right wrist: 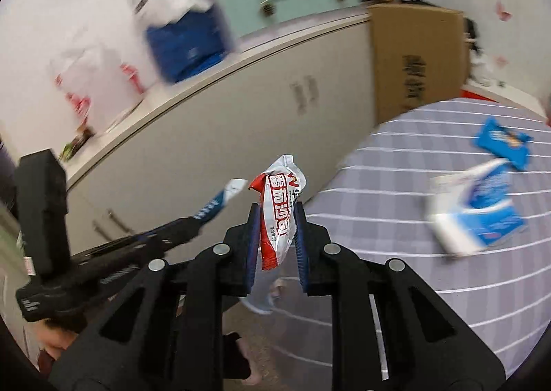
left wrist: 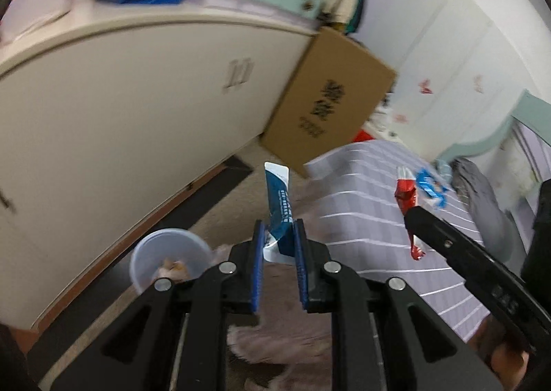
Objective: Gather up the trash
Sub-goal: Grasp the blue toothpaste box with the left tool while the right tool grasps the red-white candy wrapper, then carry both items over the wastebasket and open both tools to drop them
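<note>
So both grippers have something pinched right now. The left gripper (left wrist: 278, 236) has its blue pads squeezed onto a blue and white wrapper (left wrist: 279, 201), which sticks up out of the jaws, a bit twisted. The right gripper (right wrist: 274, 218) is clamped on a red and white wrapper (right wrist: 279, 215) with big printed characters, also poking up between the pads. In the left wrist view you can see that same wrapper hanging from the tip of the other gripper off to the right, and in the right wrist view the blue one shows at the end of the left gripper on the left side.

Below the left gripper, down on the floor, there's a clear plastic tub (left wrist: 170, 258) with something tan inside, can't tell what. Both grippers are up in the air near the edge of a bed with a lilac checked sheet (right wrist: 396, 184).

More trash is lying on that sheet: a flat blue packet (right wrist: 501, 143) farther back and a bigger blue and white pack (right wrist: 477, 212) nearer, kind of blurred. A cardboard box (left wrist: 330, 105) leans against a long cream cabinet (left wrist: 137, 115) beside the bed. On top of the cabinet there's a blue bag (right wrist: 186, 43), pretty smeared by motion blur.
</note>
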### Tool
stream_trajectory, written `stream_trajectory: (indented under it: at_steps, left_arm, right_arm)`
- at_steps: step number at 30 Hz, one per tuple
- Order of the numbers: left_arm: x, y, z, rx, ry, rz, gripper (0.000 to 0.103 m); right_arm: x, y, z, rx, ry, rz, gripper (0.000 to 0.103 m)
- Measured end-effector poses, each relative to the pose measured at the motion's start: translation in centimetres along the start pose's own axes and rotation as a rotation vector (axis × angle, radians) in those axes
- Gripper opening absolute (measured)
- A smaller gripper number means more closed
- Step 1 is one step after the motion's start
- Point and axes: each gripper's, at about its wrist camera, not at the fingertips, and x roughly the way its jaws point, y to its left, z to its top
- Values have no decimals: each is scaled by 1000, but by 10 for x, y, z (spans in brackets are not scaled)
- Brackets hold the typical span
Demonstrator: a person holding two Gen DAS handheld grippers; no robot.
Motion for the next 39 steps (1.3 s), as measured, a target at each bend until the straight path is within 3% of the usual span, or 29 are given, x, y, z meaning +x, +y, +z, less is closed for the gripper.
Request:
stream_trajectory:
  at_steps: [6, 13, 19, 21, 39]
  left_arm:
    - [8, 58, -7, -65, 33, 82, 16]
    - [36, 98, -13, -116, 96, 118, 16]
    - [62, 105, -4, -107, 127, 124, 21]
    - [65, 107, -6, -100, 144, 168, 49]
    - [55, 116, -20, -135, 140, 187, 51]
  right_arm:
    - [62, 58, -15, -65, 92, 61, 19]
    - [112, 71, -34, -70, 157, 43, 19]
    - [121, 64, -39, -47, 122, 19, 19]
    - [124, 62, -38, -45, 124, 18, 19]
    - [138, 61, -50, -42, 177, 14, 19]
